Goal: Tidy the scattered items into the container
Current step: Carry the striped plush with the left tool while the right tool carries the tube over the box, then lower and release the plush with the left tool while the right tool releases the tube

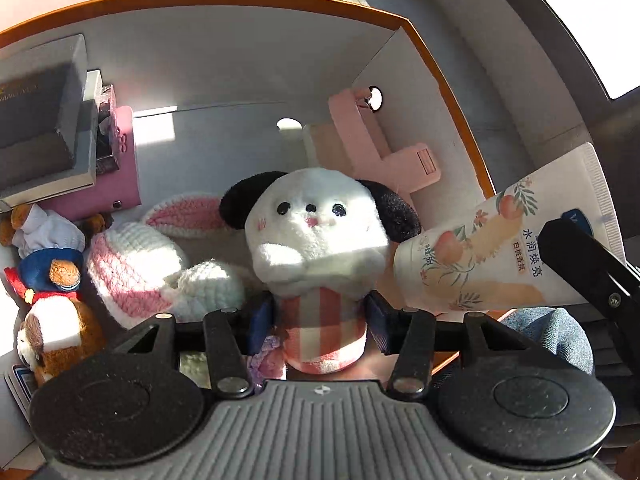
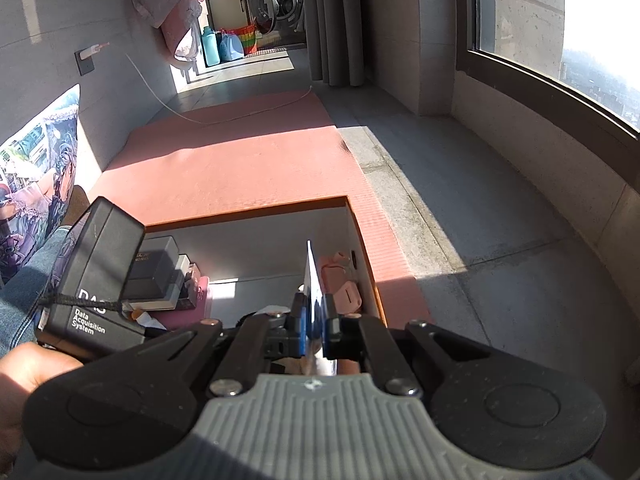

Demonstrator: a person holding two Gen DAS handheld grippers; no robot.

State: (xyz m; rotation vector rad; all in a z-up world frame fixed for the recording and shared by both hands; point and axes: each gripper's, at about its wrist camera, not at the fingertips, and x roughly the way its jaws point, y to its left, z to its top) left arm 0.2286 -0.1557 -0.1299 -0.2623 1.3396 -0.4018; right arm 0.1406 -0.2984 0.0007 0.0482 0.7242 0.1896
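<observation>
Inside the orange-rimmed white cardboard box (image 1: 448, 92), our left gripper (image 1: 320, 320) stands with its jaws apart; the white plush dog with black ears and a pink checked body (image 1: 316, 240) stands upright between the pads, and we cannot tell whether they still touch it. Beside it lie a pink-and-white crocheted rabbit (image 1: 152, 264) and a brown plush bear in a blue cap (image 1: 52, 300). Over the box's right rim our right gripper (image 2: 314, 320) is clamped on the flat end of a white peach-printed cream tube (image 1: 500, 248).
</observation>
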